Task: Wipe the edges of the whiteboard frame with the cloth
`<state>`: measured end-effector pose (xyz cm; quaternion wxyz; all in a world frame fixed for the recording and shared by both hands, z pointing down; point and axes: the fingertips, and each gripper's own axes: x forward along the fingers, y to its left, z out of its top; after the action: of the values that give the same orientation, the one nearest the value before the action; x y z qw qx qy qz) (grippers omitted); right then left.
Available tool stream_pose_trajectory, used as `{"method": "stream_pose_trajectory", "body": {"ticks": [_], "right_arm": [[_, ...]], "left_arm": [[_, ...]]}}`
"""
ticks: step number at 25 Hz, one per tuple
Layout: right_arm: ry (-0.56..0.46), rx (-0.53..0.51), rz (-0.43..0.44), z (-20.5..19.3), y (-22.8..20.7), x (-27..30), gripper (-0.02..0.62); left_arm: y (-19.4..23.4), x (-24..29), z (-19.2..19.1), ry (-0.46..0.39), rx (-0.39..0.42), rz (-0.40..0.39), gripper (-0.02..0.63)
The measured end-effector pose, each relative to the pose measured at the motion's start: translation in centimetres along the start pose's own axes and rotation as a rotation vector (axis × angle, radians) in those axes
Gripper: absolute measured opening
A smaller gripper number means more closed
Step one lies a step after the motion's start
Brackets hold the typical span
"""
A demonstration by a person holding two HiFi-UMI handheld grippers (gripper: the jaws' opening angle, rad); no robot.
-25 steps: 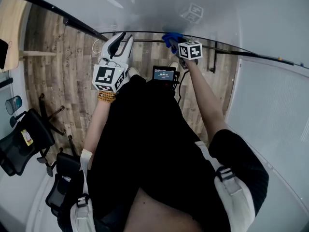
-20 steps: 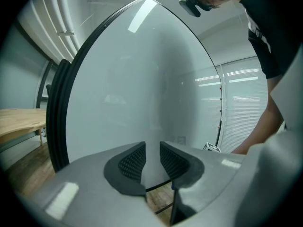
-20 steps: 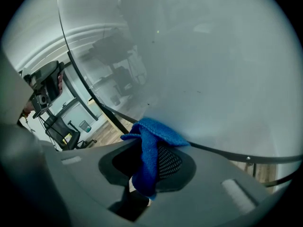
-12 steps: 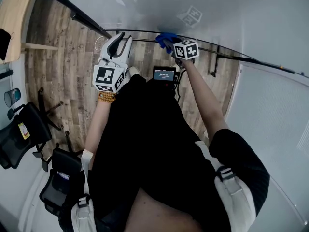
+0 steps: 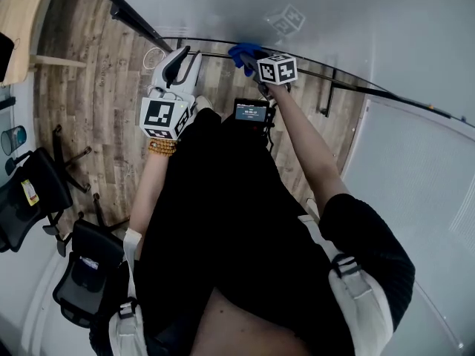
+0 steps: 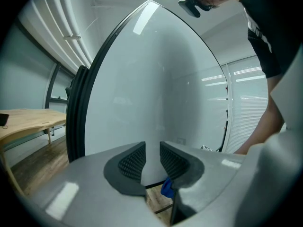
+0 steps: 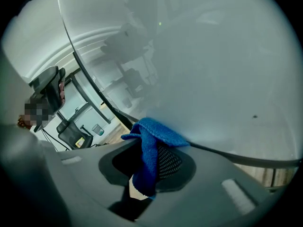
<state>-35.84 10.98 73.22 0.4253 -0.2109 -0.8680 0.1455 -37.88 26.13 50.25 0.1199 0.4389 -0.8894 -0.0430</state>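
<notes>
The whiteboard [image 5: 334,21] stands upright in front of the person, and its frame [image 7: 236,156] runs along the lower edge above the floor [image 5: 96,102]. The cloth [image 5: 241,50] sits between the jaws of the right hand-held gripper [image 5: 254,59], against that edge. The left hand-held gripper [image 6: 152,157] hangs to its left, near the board, with nothing between its jaws. Two chairs [image 5: 30,199] [image 5: 82,277] stand well off to the left, farther from the board. A bench [image 5: 18,21] lies beyond them by the board's left side.

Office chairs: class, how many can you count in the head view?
2. One office chair at the picture's left edge; the second lower down, beside the person's left arm. Others may be out of view.
</notes>
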Motion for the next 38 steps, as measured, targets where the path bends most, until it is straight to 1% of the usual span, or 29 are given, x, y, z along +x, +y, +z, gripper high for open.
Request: {"method": "stream_pose_trajectory", "body": {"ticks": [2, 8, 12, 15, 22, 28, 34, 38], "right_arm": [[-0.004, 0.014, 0.008, 0.2, 0.6, 0.5, 0.109], [-0.017, 0.08, 0.081, 1.3, 3.0, 2.8, 0.109], [-0.004, 0.058, 0.096, 1.8, 4.0, 3.7, 0.109], [0.011, 0.049, 0.116, 2.1, 5.2, 4.4, 0.109], [0.001, 0.098, 0.153, 3.3, 7.6, 6.8, 0.109], [-0.004, 0.172, 0.184, 4.2, 9.3, 8.7, 0.109], [0.014, 0.165, 0.208, 4.9, 10.9, 10.6, 0.109], [0.021, 0.154, 0.219, 5.4, 12.1, 11.3, 0.109]], "left_arm": [[0.1, -0.3, 0.3, -0.008, -0.001, 0.01, 0.193], [1.8, -1.4, 0.8, -0.027, -0.018, 0.064, 0.193], [2.4, -2.2, 1.5, -0.047, -0.02, 0.096, 0.193], [2.7, -2.6, 1.3, -0.046, -0.027, 0.117, 0.193], [4.3, -3.8, 0.7, -0.045, -0.046, 0.171, 0.193], [5.9, -4.9, 0.5, -0.049, -0.055, 0.218, 0.193], [6.7, -5.5, 0.3, -0.056, -0.065, 0.249, 0.193], [6.3, -5.9, 0.7, -0.063, -0.064, 0.26, 0.193]]}}
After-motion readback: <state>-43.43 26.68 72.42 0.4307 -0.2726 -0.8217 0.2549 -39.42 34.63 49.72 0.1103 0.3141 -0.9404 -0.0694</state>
